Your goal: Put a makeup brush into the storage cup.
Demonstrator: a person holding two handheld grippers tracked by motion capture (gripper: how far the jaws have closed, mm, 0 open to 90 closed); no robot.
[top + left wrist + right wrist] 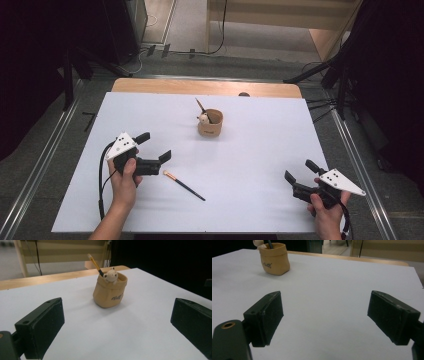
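A tan pouch-shaped holder stands upright near the middle of the white sheet, with a small cream animal figure and a yellow-handled brush sticking out of it. A slim brush with a black handle and copper ferrule lies flat in front of it. My left gripper hovers at the left, open, nothing between its jaws, just left of the lying brush. My right gripper rests at the right front, open and empty; the holder sits far off in its view.
The white sheet covers most of a wooden table whose bare strip shows at the far edge. Metal rails run along both sides, and dark stands and cables sit on the floor beyond.
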